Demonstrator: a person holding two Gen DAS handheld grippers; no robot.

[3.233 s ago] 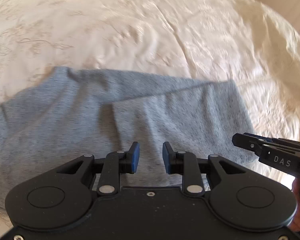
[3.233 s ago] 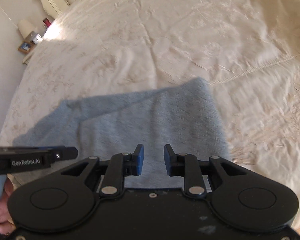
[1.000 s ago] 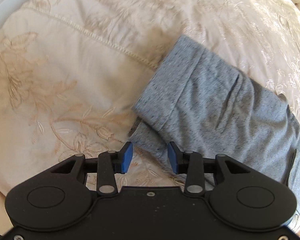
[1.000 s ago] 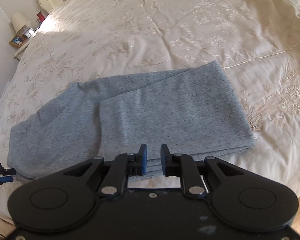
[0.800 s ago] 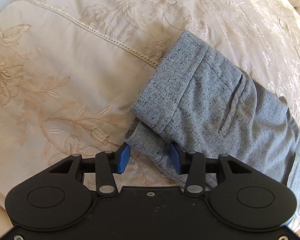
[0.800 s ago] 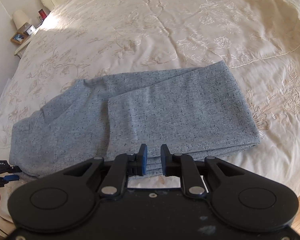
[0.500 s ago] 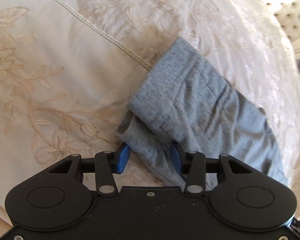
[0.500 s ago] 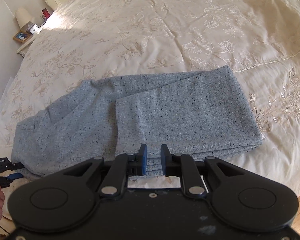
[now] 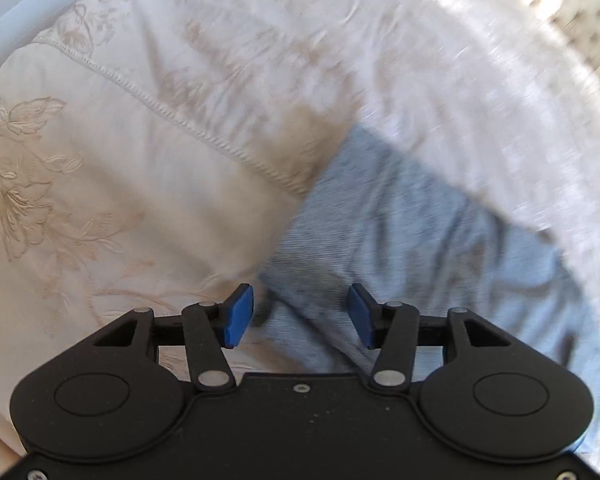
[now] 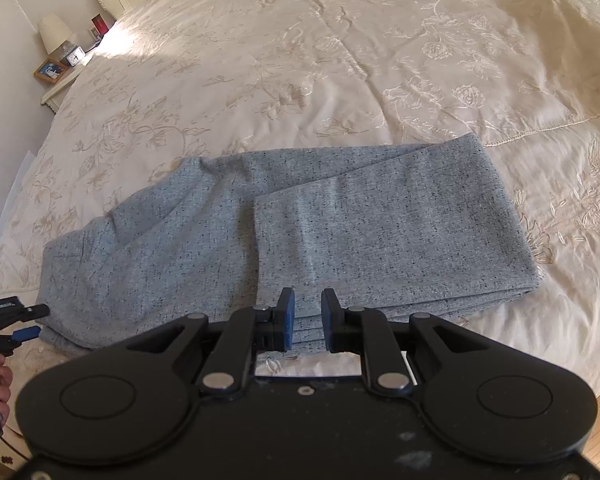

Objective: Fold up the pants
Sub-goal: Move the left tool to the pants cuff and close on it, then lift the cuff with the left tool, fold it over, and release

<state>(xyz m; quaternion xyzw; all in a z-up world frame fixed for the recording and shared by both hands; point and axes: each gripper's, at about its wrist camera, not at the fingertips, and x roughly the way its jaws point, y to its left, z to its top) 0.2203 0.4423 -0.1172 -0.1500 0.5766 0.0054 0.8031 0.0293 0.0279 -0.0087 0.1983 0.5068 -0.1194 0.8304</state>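
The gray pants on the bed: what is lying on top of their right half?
On the gray pants, a folded-over panel of the same fabric covers the right half. Layered edges show near the right tongs. Whatever lies between those layers is hidden. Beneath is the bedspread.

One pair of grey pants, one bedspread, two grippers, one lamp, one clock, one framed picture.

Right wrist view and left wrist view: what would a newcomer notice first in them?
First the grey pants, folded partway and lying across the cream embroidered bedspread. Next the black right gripper, low in front, its blue pads slightly apart at the near edge of the pants. The left gripper stands wide open over one end of them.
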